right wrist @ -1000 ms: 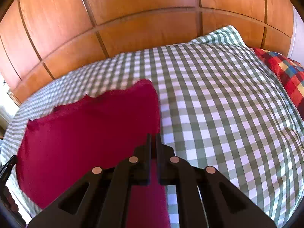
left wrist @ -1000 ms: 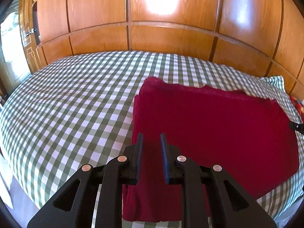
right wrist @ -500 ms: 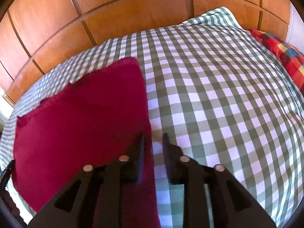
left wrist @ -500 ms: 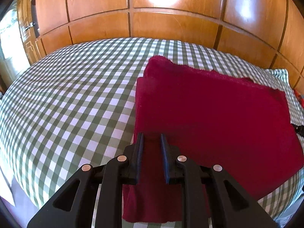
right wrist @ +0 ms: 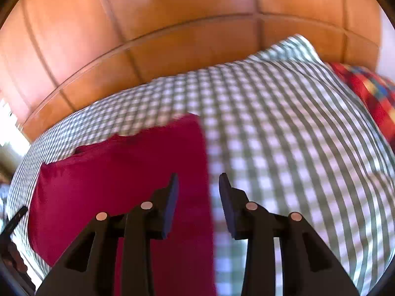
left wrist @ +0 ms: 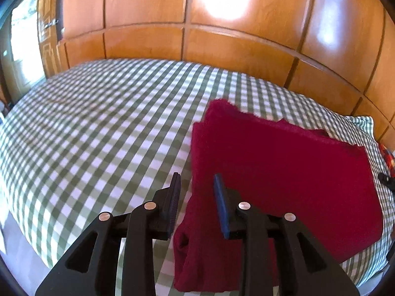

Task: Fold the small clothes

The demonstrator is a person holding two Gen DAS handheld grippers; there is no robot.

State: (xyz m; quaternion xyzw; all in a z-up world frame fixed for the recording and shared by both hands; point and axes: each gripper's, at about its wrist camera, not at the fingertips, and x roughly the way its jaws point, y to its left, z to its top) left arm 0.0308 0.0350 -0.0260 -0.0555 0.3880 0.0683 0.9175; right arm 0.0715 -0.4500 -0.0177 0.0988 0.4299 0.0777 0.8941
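A dark red folded cloth (left wrist: 284, 172) lies flat on the green-and-white checked bed (left wrist: 98, 133). My left gripper (left wrist: 196, 190) hovers over the cloth's near left edge. Its jaws are opening and the pads press on nothing; the left finger (left wrist: 174, 194) is over the sheet and the right one over the cloth. In the blurred right wrist view the same cloth (right wrist: 118, 185) fills the lower left. My right gripper (right wrist: 198, 185) straddles its right edge, jaws opening, with the cloth lying below them and not pinched.
A glossy wooden panelled wall (left wrist: 222, 37) rises behind the bed. A checked pillow (right wrist: 291, 49) and a red plaid cloth (right wrist: 370, 98) lie at the far right. The bed's near edge (left wrist: 29, 241) drops off at lower left. A bright window (left wrist: 19, 49) is at left.
Both pairs of jaws have spread apart. The right gripper was shut on the cloth's right edge and has let it go. The left gripper has shifted towards the cloth's left edge.
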